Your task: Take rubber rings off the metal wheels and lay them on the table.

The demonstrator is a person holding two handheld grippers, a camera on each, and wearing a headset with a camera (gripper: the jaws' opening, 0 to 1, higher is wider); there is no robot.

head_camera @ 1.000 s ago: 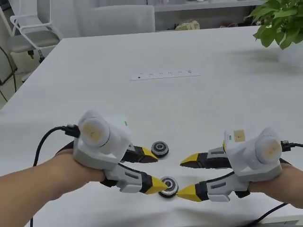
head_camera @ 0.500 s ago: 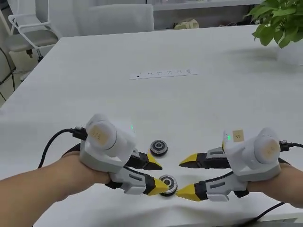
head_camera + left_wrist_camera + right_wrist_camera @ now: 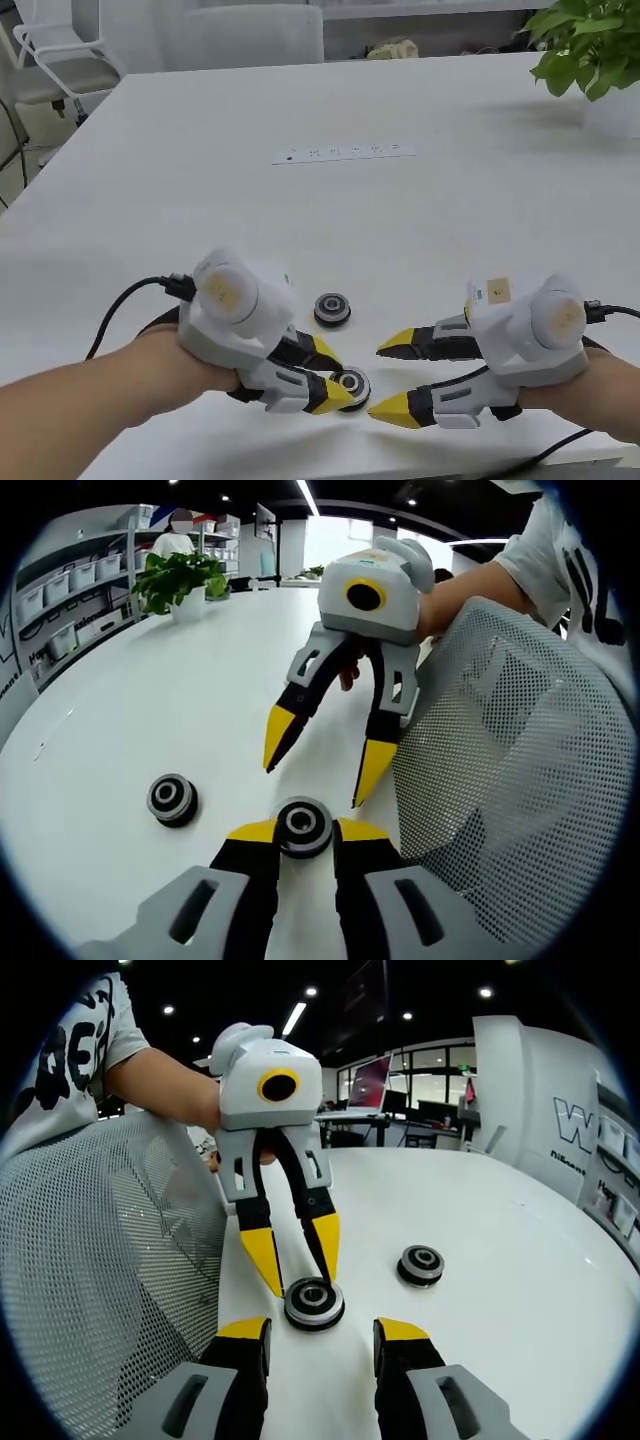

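Pinching the near wheel [image 3: 303,825] by the desk's [image 3: 420,230] front edge, the left gripper [image 3: 339,379] has its yellow tips narrow, one on each side. The right gripper [image 3: 380,378] gapes wide beside that wheel, holding nothing. I count two wheels; the second wheel [image 3: 332,309] lies a bit farther in. A second ago the left jaws were wider.

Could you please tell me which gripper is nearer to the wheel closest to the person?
Left. The left gripper has its jaws on either side of the near wheel; the right gripper faces it, jaws open, just short of it.
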